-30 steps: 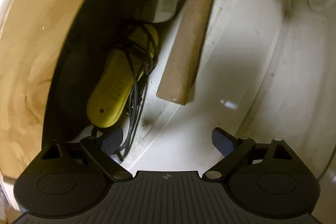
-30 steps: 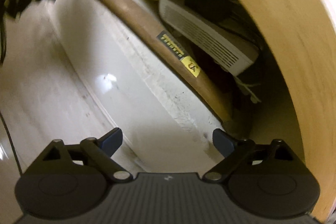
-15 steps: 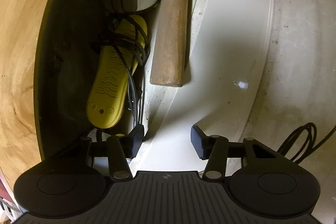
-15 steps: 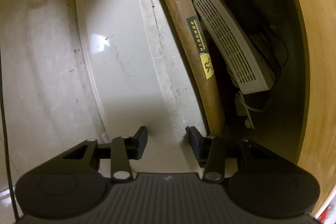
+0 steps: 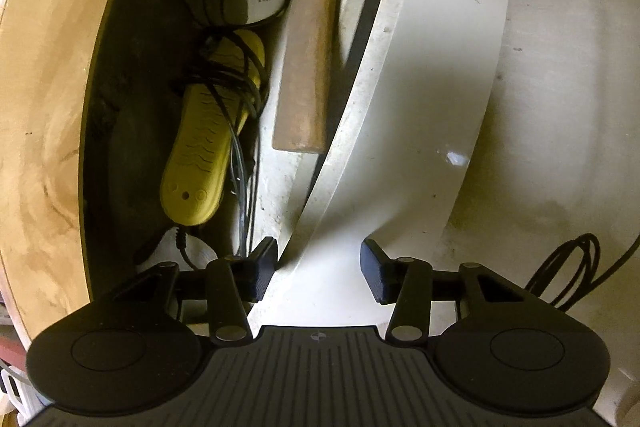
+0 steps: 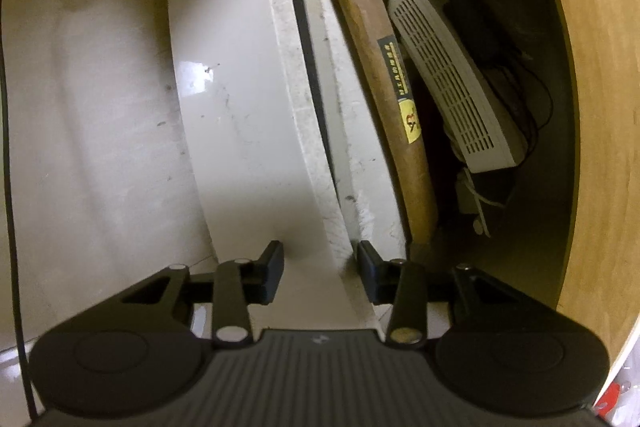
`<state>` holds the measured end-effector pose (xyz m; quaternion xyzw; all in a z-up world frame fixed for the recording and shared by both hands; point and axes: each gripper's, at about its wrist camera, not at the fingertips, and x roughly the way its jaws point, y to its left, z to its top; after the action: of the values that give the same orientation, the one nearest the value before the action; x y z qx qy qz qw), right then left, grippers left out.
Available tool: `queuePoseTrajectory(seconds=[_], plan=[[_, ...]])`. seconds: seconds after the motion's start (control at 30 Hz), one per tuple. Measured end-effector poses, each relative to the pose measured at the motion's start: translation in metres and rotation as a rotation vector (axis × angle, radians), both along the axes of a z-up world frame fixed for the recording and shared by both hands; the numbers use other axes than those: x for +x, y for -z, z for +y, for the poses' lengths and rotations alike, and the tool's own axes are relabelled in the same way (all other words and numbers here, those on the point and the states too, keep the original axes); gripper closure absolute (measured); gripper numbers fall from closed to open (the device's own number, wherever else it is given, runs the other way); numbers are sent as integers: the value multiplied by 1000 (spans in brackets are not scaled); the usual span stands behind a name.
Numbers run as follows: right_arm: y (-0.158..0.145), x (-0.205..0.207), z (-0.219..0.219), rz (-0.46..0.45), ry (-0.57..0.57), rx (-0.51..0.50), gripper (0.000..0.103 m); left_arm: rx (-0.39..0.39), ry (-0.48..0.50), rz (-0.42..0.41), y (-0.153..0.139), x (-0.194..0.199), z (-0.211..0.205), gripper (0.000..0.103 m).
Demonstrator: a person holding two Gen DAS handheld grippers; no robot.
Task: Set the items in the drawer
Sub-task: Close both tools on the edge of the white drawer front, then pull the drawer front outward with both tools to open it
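Both claws straddle the white drawer front [image 5: 420, 75]: the left claw [image 5: 318, 269] and right claw [image 6: 318, 269], each partly spread, gripping nothing. Inside the drawer lie a wooden handle [image 6: 372, 39], a yellow gadget [image 5: 212, 143] (cord-wrapped) and a white vented box [image 6: 448, 79].

Looks like a home, storage-furniture corner: a white drawer [image 5: 420, 75] under a wood-grain top [image 5: 52, 67] holds household odds and ends. Inside are a wooden hammer handle [image 5: 308, 59], a white vented router-type box [image 6: 448, 83], a yellow cabled gadget [image 5: 204, 147]; pale tiled floor [image 5: 560, 107] beside it.
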<state>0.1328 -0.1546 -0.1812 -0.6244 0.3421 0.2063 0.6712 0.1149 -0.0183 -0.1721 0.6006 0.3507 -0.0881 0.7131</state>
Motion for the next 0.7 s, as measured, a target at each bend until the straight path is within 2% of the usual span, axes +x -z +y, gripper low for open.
queuePoseTrajectory(seconds=[0.37, 0.47, 0.7], plan=[[-11, -20, -2, 81, -5, 0, 65, -45, -37, 85, -13, -21, -5, 63], [-14, -26, -2, 104, -11, -4, 67, -65, -47, 112, -25, -32, -4, 64], [-18, -46, -8, 171, -24, -16, 69, -97, -32, 189, -25, -49, -12, 65]])
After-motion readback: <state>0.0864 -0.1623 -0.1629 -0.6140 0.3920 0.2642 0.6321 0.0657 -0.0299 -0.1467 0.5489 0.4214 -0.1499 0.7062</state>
